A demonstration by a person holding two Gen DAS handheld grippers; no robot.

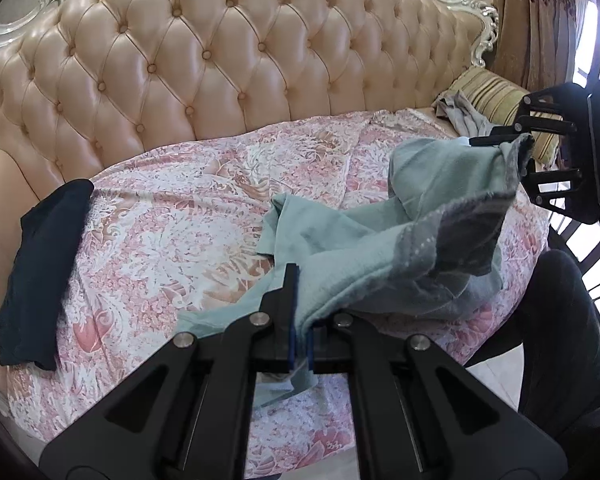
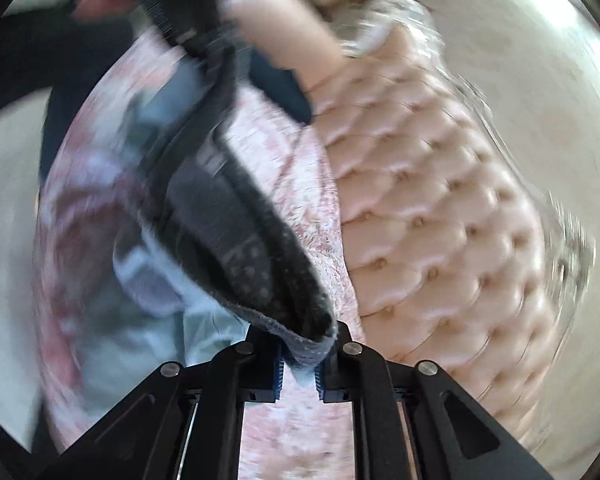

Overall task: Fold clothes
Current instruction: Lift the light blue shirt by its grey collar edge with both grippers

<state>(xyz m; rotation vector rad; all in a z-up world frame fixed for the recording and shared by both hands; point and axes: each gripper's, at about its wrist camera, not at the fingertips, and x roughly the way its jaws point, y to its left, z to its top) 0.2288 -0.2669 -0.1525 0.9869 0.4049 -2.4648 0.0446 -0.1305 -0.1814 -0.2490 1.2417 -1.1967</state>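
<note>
Gripping one teal garment (image 1: 440, 216) between two tools, left tool (image 1: 300, 320) and right tool (image 2: 300, 356) both clamped on it, one folded dark garment (image 1: 40, 272) apart

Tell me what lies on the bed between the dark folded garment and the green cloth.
Nothing: in the left wrist view only bare floral bedspread stretches from the dark folded garment to the green cloth, which both grippers hold.

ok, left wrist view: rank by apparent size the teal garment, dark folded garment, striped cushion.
1. teal garment, though it is nearest the camera
2. dark folded garment
3. striped cushion, farthest away and partly hidden, so true size is unsure
</note>
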